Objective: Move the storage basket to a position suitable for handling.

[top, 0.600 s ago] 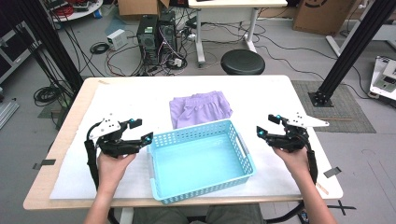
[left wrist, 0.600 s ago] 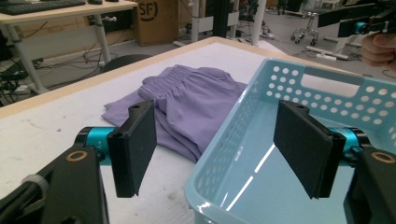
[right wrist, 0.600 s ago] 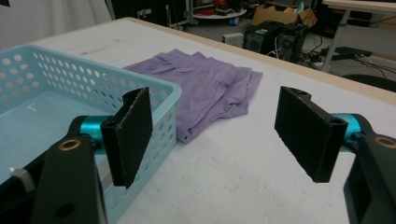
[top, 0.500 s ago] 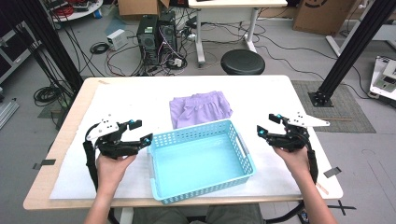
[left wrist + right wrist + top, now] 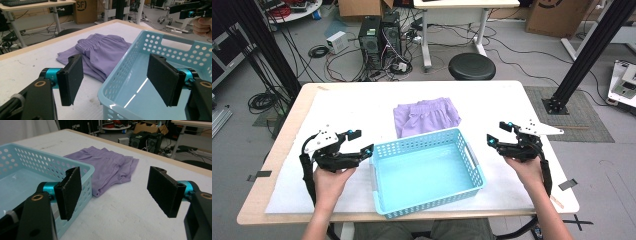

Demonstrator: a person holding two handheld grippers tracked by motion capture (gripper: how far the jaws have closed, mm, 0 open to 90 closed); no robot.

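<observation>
Two grippers, left (image 5: 362, 142) and right (image 5: 498, 134), sit as before, jaws wide apart, holding nothing | basket (image 5: 427, 172) empty | purple shorts (image 5: 426, 115) at 12 o'clock, waiting untouched.

Left hand (image 5: 329, 182): coming in from the bottom edge of the high view, forearm reaching forward, fingers wrapping the handle from below.
Left gripper (image 5: 361, 142): pointing toward the right, jaws standing wide apart, nothing sitting between them; its grey plate facing up.
Right hand (image 5: 526, 170): entering from the lower right, forearm angling inward, gripping the handle.
Right gripper (image 5: 500, 133): pointing toward the left, jaws spreading wide, nothing lying between the pads.
Both grippers are hovering level with each other, well apart.
</observation>
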